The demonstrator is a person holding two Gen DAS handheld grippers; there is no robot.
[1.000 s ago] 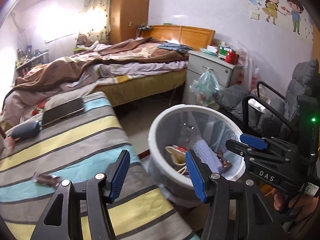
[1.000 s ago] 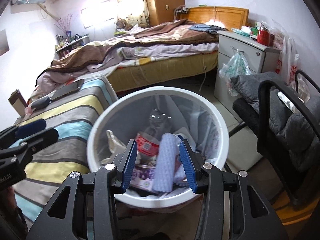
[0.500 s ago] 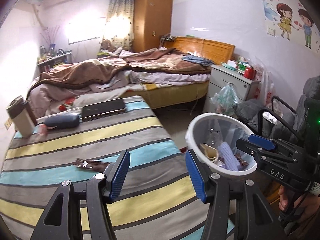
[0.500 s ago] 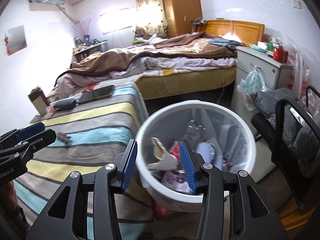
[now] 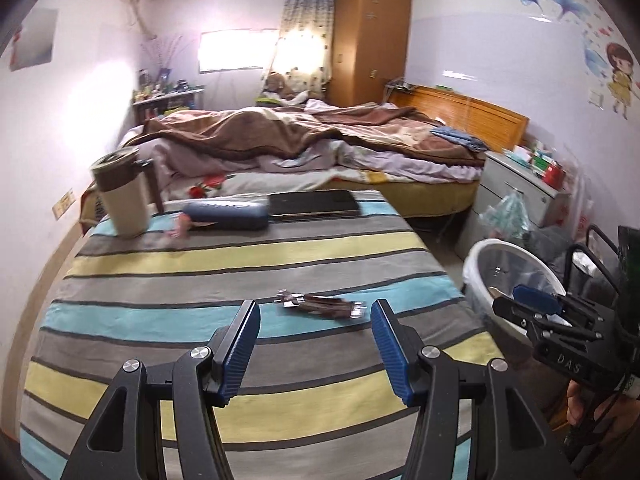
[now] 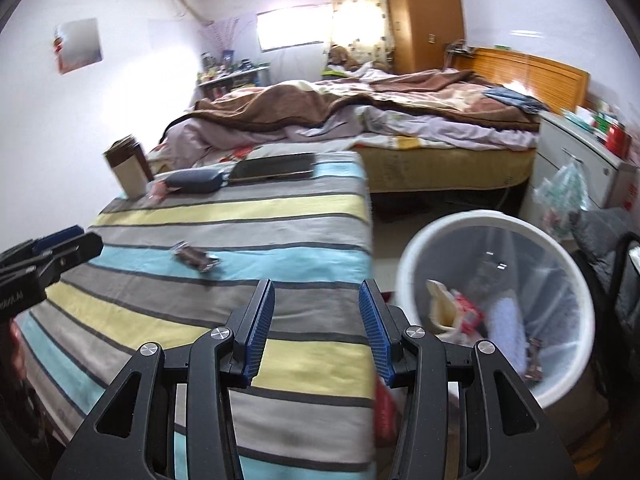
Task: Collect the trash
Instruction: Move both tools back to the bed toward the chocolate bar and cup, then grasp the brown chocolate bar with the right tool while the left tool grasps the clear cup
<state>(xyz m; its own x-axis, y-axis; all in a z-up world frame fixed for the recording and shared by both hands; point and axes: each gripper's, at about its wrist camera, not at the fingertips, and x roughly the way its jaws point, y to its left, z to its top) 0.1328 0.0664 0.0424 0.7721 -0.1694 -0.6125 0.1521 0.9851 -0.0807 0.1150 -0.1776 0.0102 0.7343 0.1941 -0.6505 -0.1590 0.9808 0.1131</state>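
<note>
A brown crumpled wrapper (image 5: 322,305) lies on the striped tablecloth (image 5: 240,248), just beyond my open, empty left gripper (image 5: 316,316). It also shows in the right wrist view (image 6: 195,257), left of and beyond my open, empty right gripper (image 6: 316,300). A white trash bin (image 6: 496,312) lined with a clear bag stands on the floor at the table's right edge, holding several pieces of trash. The bin also shows in the left wrist view (image 5: 476,264), partly hidden behind the right gripper (image 5: 532,300).
At the table's far end stand a beige cup with brown lid (image 5: 120,196), a dark blue case (image 5: 228,214) and a black tablet (image 5: 314,203). A bed (image 5: 320,148) lies beyond. A white nightstand (image 5: 516,188) and a grey chair (image 6: 612,240) are right.
Both grippers swung left, away from the bin and over the striped table. The wrapper now lies in front of the left gripper. Both stayed open.
</note>
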